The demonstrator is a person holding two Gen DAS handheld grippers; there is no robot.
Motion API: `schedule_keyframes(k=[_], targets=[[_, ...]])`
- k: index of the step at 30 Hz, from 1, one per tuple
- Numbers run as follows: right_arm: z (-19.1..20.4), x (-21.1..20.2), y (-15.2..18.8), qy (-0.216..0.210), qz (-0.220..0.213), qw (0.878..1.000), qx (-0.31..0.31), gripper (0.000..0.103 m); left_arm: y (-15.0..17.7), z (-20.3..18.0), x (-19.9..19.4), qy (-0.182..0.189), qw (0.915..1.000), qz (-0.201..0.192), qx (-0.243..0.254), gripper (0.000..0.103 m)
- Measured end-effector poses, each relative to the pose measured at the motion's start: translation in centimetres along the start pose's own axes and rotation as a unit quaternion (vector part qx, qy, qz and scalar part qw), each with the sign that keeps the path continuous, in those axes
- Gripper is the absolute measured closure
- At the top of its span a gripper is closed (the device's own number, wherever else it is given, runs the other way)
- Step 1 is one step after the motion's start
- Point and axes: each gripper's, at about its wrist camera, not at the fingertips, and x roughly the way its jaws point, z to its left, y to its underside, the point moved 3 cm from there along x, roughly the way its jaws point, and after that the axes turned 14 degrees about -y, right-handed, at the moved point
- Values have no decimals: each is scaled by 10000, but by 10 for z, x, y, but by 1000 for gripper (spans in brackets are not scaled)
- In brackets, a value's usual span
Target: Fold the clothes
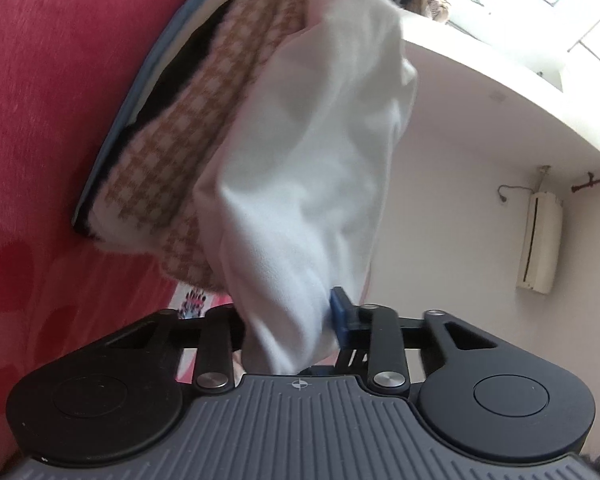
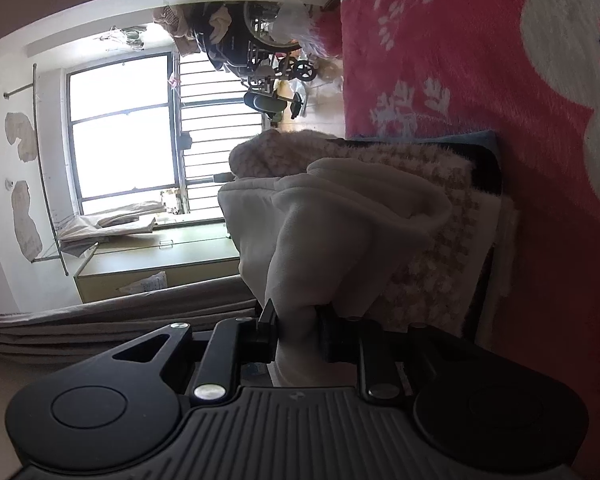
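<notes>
Red floral blanket (image 1: 40,120) spreads under everything, white blossoms on it in the right wrist view. On it sits a folded stack: a blue layer at the bottom, something dark above that, then a tan-and-white houndstooth knit (image 1: 188,132) with a fuzzy nap. The white garment (image 1: 308,168) hangs bunched over and beside that stack, lifted off the blanket and strung between both tools. Left gripper (image 1: 290,326): jaws clamped on a gathered fold of the white cloth, blue pad showing on one side. Right gripper (image 2: 296,334): jaws pinched on another wad of the same cloth, fabric filling the gap. Cloth looks like soft, light cotton jersey: limp, drapes at once, no stiffness to hold a crease, probably not slippery. Judgement: wadded grips will fold badly; better holds would be at a hem, shoulder seam or corner, one layer thick, both points level so the cloth hangs flat. Snagging the knit below is the risk.
</notes>
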Motion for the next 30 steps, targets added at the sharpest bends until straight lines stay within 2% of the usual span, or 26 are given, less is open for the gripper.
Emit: schedule_keyframes(k=[2,6,10,18,23,25,30], targets=[[0,-4,0,65,-1,9998,-166,65,-3,-4,-2,-8,9999,-117,61,84],[-6,-25,-9,-17,-239,9994,-255,51,-6,0,-2,-9,9998,-183,100,86],[-9,-38,-25,-79,-476,9986,-208,49,-1,18,-7,-65,9997,-182,138,86],[-2,-21,-34,63,-255,9988,-416,48,0,21,-5,-76,9997,-201,140,86],[-12,-16,-40,225,-298,9992,-109,48,1,26,-8,-88,9996,-208,163,86],[-15,-15,-40,314,-359,9989,-1,45,0,42,-15,-90,9996,-205,164,86],[-12,-6,-42,471,-365,9982,1,43,-1,48,-17,-103,9996,-204,166,86]])
